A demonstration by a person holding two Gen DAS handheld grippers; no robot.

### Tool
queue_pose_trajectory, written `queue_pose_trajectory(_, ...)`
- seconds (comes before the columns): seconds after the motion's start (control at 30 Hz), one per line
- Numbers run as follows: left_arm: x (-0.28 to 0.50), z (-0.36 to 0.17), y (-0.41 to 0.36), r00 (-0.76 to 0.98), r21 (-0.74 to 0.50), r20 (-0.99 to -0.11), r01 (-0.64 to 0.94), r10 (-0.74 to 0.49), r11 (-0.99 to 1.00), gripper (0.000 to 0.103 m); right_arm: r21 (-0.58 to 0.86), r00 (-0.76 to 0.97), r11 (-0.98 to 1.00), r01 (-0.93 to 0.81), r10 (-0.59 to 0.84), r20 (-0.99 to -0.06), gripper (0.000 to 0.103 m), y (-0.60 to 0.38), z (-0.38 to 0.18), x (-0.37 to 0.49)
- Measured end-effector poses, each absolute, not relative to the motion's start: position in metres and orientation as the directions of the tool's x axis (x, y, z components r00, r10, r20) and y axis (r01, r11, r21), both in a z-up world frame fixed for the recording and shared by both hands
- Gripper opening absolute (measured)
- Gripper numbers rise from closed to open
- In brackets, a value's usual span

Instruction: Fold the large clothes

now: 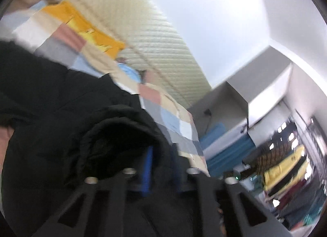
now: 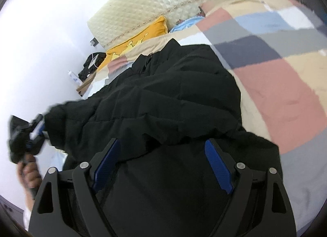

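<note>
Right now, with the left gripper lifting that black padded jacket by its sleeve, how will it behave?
The black jacket probably sags: its quilted body lies in soft folds. The puffy sleeve in the left gripper may slip. It looks bulky, so it will likely drag across the patchwork quilt.

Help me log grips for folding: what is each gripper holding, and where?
The left gripper is shut on the black jacket, at its sleeve cuff. The right gripper is open above the jacket, holding nothing.

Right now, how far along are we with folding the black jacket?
Early stage. The black jacket lies spread and rumpled on the patchwork bedspread, with no fold finished. In hand: the left hand-held gripper is shut on its sleeve. The right hand-held gripper hovers open over the hem. All folds remain.
</note>
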State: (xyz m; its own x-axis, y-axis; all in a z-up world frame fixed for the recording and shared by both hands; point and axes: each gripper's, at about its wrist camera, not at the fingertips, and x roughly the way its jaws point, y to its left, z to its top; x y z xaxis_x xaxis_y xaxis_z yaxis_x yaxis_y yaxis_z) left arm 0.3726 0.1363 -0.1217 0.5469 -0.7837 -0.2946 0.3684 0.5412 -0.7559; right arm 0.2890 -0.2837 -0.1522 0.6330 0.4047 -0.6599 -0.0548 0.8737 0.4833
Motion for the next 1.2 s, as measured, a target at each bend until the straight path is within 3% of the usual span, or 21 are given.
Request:
queue_pose_trajectory(0.3, 0.283, -0.089, 0.122, 0.504, -0.726, -0.264, 0.457, -0.823, 0.513, 0.006, 0.421, 0.672, 0.904, -0.073, 0.356, -0.649, 0.085, -0.275, -0.133, 0.275)
queue_pose_trajectory(0.4, 0.248, -0.090, 0.111, 0.477, -0.707, -0.291, 0.476, -0.829, 0.523, 0.006, 0.418, 0.683, 0.905, -0.080, 0.355, -0.638, 0.085, -0.275, -0.125, 0.266)
queue_pose_trajectory(0.6, 0.187, -0.124, 0.080, 0.397, -0.684, -0.446, 0.427, -0.802, 0.592, 0.005, 0.386, 0.687, 0.918, -0.088, 0.337, -0.644, 0.085, -0.271, -0.119, 0.236)
queue_pose_trajectory(0.73, 0.169, -0.156, 0.050, 0.349, -0.558, -0.662, 0.362, -0.663, 0.747, 0.005, 0.400, 0.668, 0.912, -0.085, 0.350, -0.656, 0.085, -0.269, -0.124, 0.217)
queue_pose_trajectory(0.83, 0.169, -0.175, 0.034, 0.320, -0.467, -0.760, 0.335, -0.565, 0.818, 0.005, 0.406, 0.662, 0.910, -0.086, 0.357, -0.659, 0.085, -0.268, -0.125, 0.204)
queue_pose_trajectory(1.03, 0.175, -0.174, 0.038, 0.298, -0.522, -0.751, 0.277, -0.588, 0.807, 0.007, 0.412, 0.656, 0.907, -0.086, 0.363, -0.662, 0.085, -0.269, -0.127, 0.194)
queue_pose_trajectory(1.1, 0.169, -0.166, 0.045, 0.299, -0.537, -0.748, 0.250, -0.592, 0.805, 0.019, 0.422, 0.656, 0.903, -0.083, 0.368, -0.659, 0.085, -0.270, -0.128, 0.192)
queue_pose_trajectory(1.17, 0.164, -0.158, 0.049, 0.321, -0.526, -0.750, 0.241, -0.579, 0.816, 0.054, 0.432, 0.656, 0.898, -0.084, 0.376, -0.654, 0.085, -0.271, -0.128, 0.191)
queue_pose_trajectory(1.2, 0.159, -0.150, 0.053, 0.350, -0.513, -0.747, 0.238, -0.565, 0.825, 0.061, 0.434, 0.657, 0.897, -0.084, 0.377, -0.653, 0.085, -0.272, -0.128, 0.191)
